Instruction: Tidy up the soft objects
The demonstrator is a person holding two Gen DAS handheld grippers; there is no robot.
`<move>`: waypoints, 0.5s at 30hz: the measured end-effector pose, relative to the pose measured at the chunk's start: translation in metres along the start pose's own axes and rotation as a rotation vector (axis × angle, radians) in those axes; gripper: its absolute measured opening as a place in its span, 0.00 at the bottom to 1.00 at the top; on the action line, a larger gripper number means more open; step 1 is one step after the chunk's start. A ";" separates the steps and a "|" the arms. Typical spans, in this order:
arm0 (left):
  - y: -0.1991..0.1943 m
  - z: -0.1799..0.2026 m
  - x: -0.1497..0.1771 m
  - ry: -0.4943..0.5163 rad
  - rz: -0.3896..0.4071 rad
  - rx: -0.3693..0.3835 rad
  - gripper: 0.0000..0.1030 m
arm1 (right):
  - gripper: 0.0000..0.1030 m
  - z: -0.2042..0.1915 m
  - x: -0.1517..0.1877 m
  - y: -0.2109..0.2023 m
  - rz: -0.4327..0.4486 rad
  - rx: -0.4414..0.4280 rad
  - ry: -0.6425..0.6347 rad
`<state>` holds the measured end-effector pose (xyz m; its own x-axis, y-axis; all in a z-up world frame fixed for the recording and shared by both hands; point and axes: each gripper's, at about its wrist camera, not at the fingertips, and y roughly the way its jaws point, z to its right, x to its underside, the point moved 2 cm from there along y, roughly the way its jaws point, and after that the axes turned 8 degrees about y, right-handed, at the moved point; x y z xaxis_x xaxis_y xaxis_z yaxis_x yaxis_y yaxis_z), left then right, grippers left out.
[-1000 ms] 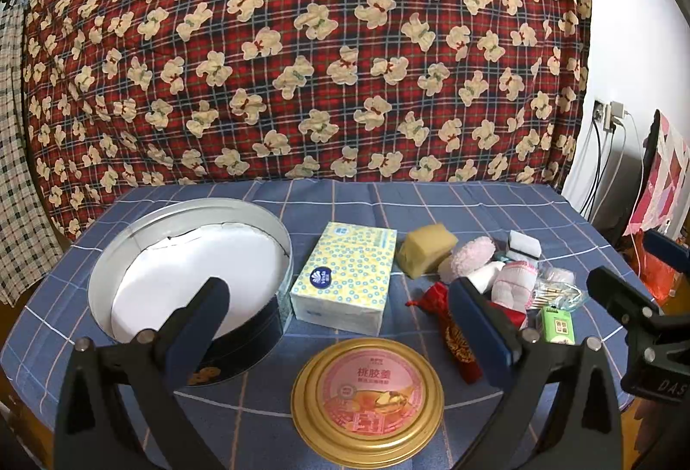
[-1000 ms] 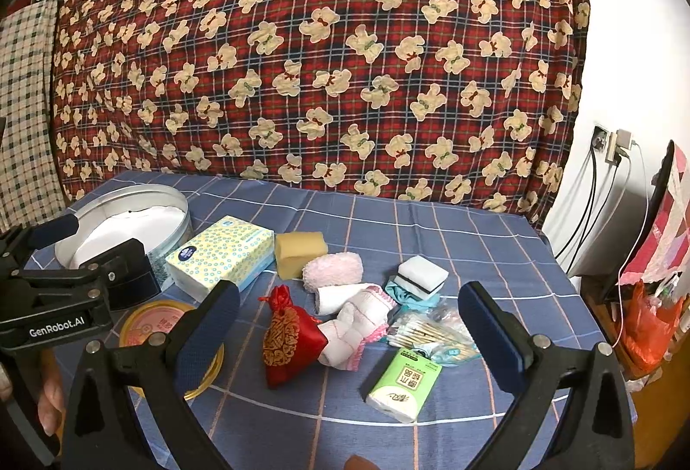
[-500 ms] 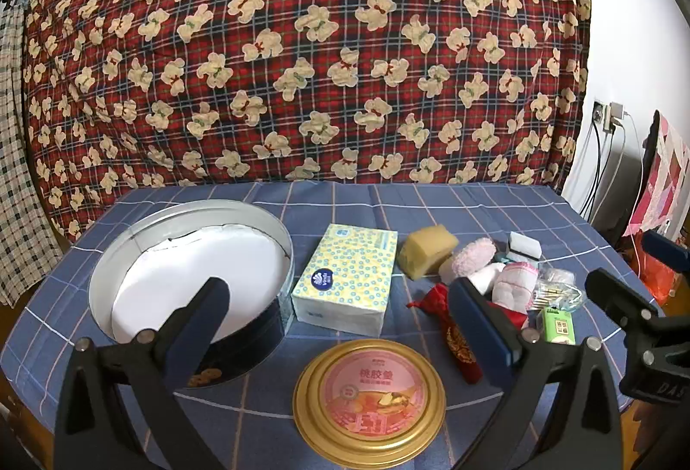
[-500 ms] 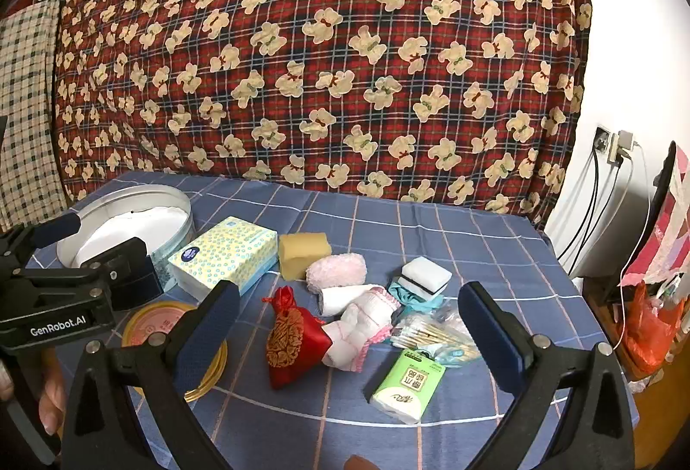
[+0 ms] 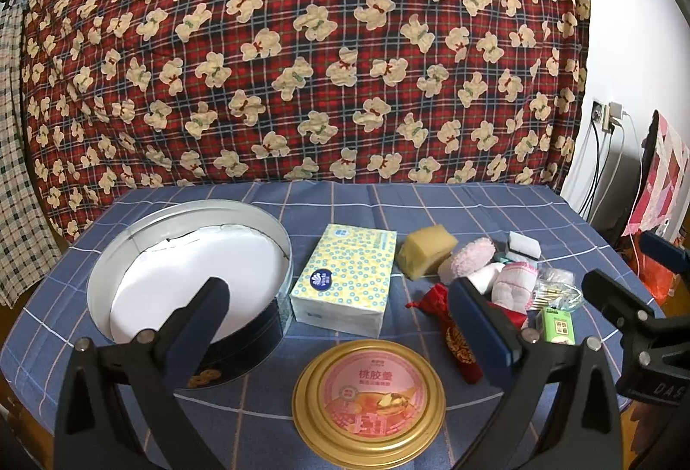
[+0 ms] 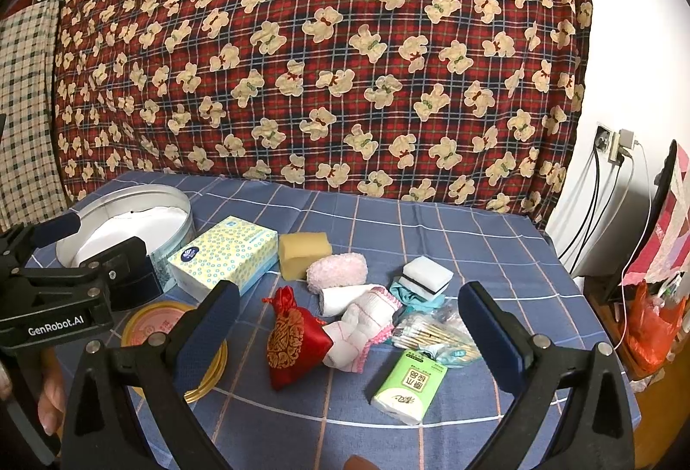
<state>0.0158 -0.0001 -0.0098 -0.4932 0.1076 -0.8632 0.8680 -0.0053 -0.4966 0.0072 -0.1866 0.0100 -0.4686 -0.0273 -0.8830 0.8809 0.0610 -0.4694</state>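
A round metal tin lined with white paper stands open at the table's left. Its gold lid lies in front. Beside the tin sits a yellow tissue pack. To the right are a yellow sponge, a pink fluffy roll, a red pouch, a white-pink cloth, a white sponge, cotton swabs and a green tissue packet. My left gripper hovers open above the lid. My right gripper hovers open over the pouch and cloth.
A blue checked cloth covers the table. A red bear-print blanket hangs behind it. Cables and a wall socket are at the right, with an orange bag beyond the table's right edge. A person's hand holds the left gripper.
Both views have shifted only slightly; the right gripper has edged a little toward the soft items. Nothing on the table has moved and both grippers stay open.
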 end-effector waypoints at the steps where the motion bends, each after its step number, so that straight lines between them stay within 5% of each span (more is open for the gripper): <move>1: 0.000 0.000 0.000 0.001 0.001 -0.001 1.00 | 1.00 -0.001 0.000 0.000 0.000 0.000 0.000; 15: 0.000 0.000 0.000 0.000 0.002 0.001 1.00 | 1.00 0.000 0.002 -0.004 0.000 -0.001 0.000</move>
<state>0.0157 0.0002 -0.0097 -0.4919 0.1076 -0.8640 0.8687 -0.0065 -0.4953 0.0028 -0.1864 0.0096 -0.4689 -0.0273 -0.8828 0.8807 0.0615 -0.4696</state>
